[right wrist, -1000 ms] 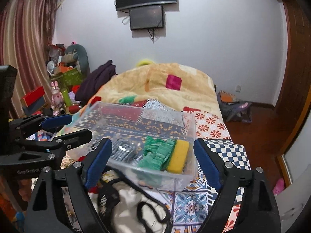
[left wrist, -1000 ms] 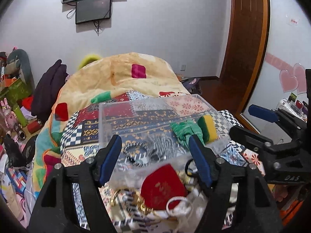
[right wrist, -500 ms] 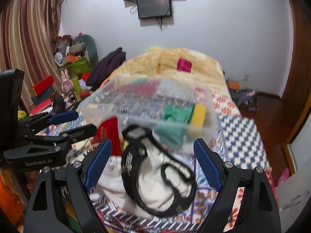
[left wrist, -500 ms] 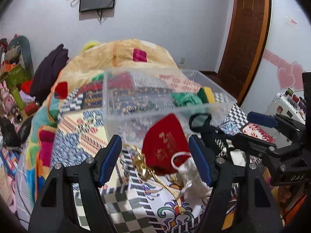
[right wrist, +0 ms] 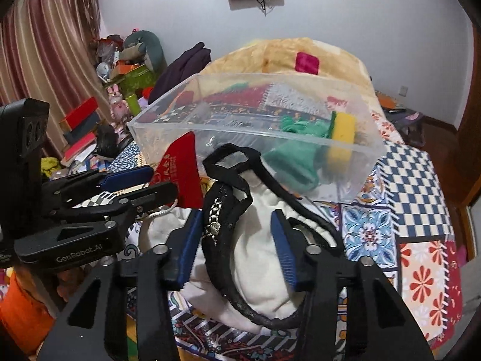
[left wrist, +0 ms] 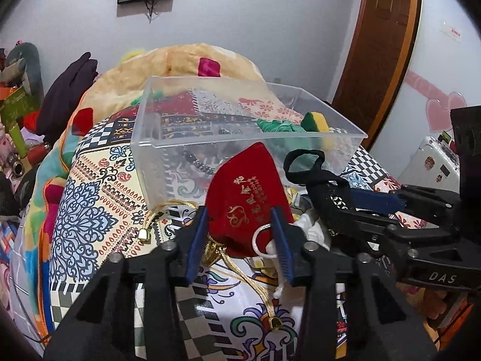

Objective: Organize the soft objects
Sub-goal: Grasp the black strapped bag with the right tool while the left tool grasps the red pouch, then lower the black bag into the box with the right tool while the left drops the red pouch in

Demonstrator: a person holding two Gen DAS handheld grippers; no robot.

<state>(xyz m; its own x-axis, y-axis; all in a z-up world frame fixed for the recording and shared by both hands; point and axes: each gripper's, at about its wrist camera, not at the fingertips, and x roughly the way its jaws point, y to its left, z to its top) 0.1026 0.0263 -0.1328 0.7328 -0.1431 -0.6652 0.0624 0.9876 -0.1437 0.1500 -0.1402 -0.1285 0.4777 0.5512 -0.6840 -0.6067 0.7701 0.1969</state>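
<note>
On the quilted bed [left wrist: 99,186], each half-open tool straddles its target: left tool [left wrist: 240,234] the red pouch [left wrist: 246,192], right tool [right wrist: 237,240] the white bag [right wrist: 261,258] (neither yet gripped).

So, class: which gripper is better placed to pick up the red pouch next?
Left. The left gripper already straddles the red pouch, fingers open on both sides. The right gripper is lined up on the white bag instead.

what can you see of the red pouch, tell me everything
The red pouch looks like soft velvet with gold printed characters and a gold ornament. Its gathered mouth, with gold cord trailing toward the camera, lies between the open fingers of the left hand-held gripper. It rests on the patterned quilt, its far end leaning against the clear plastic bin, beside a white drawstring bag.
</note>
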